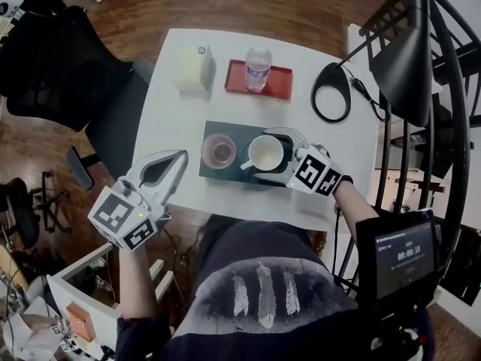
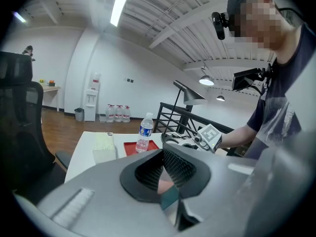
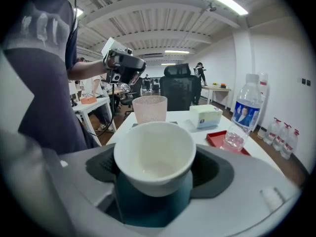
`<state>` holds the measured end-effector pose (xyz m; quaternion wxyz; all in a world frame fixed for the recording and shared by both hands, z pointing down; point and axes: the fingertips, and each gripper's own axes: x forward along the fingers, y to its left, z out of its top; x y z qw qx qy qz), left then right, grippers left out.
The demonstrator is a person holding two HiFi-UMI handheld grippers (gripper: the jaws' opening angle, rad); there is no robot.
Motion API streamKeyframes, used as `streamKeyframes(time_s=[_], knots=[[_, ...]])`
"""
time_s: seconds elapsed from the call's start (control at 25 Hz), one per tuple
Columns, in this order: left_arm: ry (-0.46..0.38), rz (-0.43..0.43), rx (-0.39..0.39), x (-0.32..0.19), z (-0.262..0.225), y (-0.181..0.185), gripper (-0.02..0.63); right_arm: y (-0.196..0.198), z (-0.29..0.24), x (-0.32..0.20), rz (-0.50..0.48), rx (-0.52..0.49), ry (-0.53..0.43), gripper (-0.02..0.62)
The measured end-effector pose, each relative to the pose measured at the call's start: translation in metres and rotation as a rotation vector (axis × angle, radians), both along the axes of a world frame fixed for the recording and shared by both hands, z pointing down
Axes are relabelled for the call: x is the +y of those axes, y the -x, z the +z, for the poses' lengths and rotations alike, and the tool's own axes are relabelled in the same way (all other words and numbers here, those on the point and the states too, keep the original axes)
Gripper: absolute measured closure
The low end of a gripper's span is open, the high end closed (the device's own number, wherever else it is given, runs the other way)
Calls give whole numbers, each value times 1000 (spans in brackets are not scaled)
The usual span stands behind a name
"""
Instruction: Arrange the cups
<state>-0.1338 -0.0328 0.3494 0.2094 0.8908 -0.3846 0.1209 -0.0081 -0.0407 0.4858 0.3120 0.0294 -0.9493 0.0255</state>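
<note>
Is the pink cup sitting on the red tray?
No, the pink cup sits on the dark mat; the red tray holds a water bottle.

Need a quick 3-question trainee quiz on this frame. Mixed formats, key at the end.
1. Choose one. Between the jaws of the right hand-held gripper stands: A) the water bottle, B) the white cup, C) the tissue box.
2. True or false: the left hand-held gripper is shut with nothing between its jaws.
3. Short answer: what does the pink cup stand on?

Key: 1 B. 2 True. 3 The dark tray, beside the white cup.
</note>
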Motion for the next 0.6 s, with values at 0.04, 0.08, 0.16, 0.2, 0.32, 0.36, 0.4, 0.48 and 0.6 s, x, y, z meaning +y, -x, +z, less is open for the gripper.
streamKeyframes(time_s=[0.04,0.08,0.16,0.2,0.32,0.36,0.4,0.48,0.6], knots=[[2,0,-1,0,1,1,592,1,1,0,-8,2,2,183],[4,1,-2,0,2,1,591,2,2,0,-16,3,6,183],[6,3,-4,1,4,2,591,4,3,1,-25,1,15,183],[6,4,-3,1,4,2,591,5,3,2,-27,-1,18,183],[7,6,-3,0,4,2,591,6,3,3,-34,-1,25,183],[7,8,-3,-1,4,2,591,6,3,3,-35,1,28,183],[7,10,-2,-1,4,1,591,6,3,4,-35,2,29,183],[8,14,-1,-2,4,0,591,5,3,4,-33,5,31,183],[10,15,-2,-2,4,0,591,6,3,5,-37,13,35,183]])
